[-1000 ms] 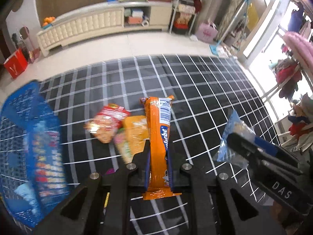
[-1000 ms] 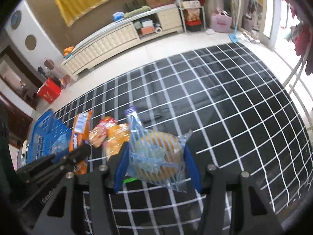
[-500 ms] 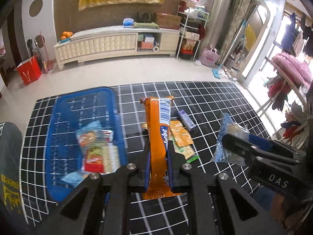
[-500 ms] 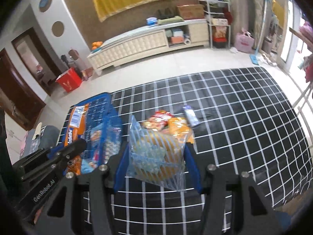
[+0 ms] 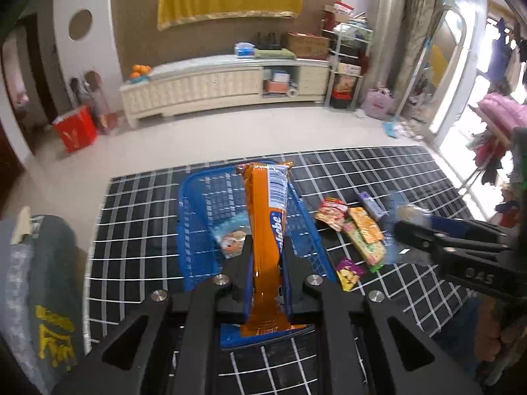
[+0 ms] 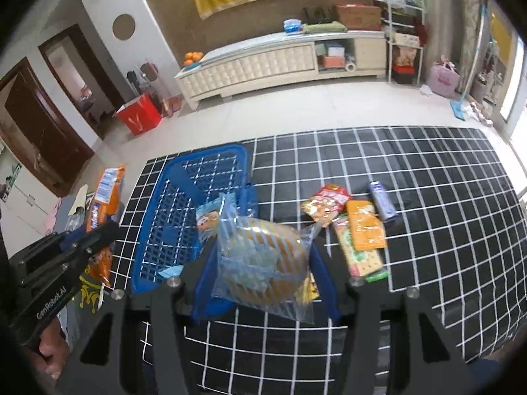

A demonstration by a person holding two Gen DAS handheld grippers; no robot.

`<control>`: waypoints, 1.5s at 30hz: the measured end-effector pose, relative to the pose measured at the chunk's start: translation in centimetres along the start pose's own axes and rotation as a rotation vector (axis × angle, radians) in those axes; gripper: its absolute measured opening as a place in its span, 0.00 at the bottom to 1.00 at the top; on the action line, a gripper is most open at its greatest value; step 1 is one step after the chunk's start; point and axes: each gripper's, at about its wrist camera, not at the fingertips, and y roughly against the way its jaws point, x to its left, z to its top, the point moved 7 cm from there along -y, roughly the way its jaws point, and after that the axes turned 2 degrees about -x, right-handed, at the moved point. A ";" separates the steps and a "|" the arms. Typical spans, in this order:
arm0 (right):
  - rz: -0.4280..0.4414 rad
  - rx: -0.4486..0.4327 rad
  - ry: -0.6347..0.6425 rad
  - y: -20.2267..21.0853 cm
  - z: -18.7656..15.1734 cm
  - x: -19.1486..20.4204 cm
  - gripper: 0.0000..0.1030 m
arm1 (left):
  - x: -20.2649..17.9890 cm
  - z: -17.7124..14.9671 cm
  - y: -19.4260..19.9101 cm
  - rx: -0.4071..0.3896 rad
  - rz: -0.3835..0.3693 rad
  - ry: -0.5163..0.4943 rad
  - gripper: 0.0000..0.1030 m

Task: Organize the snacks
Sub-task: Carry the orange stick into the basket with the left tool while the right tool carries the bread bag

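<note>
The left gripper (image 5: 267, 256) is clamping a long orange snack packet (image 5: 267, 230) upright between its closed jaws, holding it above the blue basket (image 5: 197, 217) that is sitting on the black grid-patterned mat (image 5: 138, 230). The right gripper (image 6: 263, 263) is gripping a clear blue-striped bag with a round bun inside (image 6: 263, 256) — held over the basket's near right corner. Loose snacks are lying on the mat just right of the basket — a red packet (image 6: 327, 202), an orange packet (image 6: 365, 225), a green-edged cracker pack (image 6: 362, 256) and a small purple bar (image 6: 382, 200).

Both wrist cameras look steeply down from above, sharing the blue basket (image 5: 194, 230) and checked mat (image 6: 428, 197).
</note>
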 end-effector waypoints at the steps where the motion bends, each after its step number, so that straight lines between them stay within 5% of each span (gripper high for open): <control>1: 0.006 0.011 0.008 -0.6 -0.2 0.4 0.58 | 0.3 -0.1 -0.5 0.008 -0.014 0.007 0.12; 15: -0.035 0.100 -0.015 -5.7 -1.9 -0.6 0.58 | -0.3 -4.6 -12.3 0.286 -0.113 -0.059 0.12; 19: -0.041 0.098 -0.029 -5.4 -1.8 -1.2 0.58 | -1.2 -5.7 -14.5 0.360 -0.172 0.019 0.13; 22: -0.048 0.089 -0.024 -4.9 -1.7 -1.4 0.58 | -1.4 -6.2 -15.1 0.384 -0.209 0.069 0.28; 31: -0.017 0.061 0.007 -3.1 -1.3 0.9 0.58 | -0.6 -5.8 -10.4 0.286 -0.117 0.026 0.35; 41: 0.045 0.070 0.121 -3.9 -0.6 7.8 0.58 | 5.9 -3.3 -3.2 0.109 0.016 0.086 0.40; 45: 0.042 0.107 0.162 -6.0 -0.7 9.8 0.58 | 8.6 -3.5 -2.7 0.106 0.050 0.109 0.40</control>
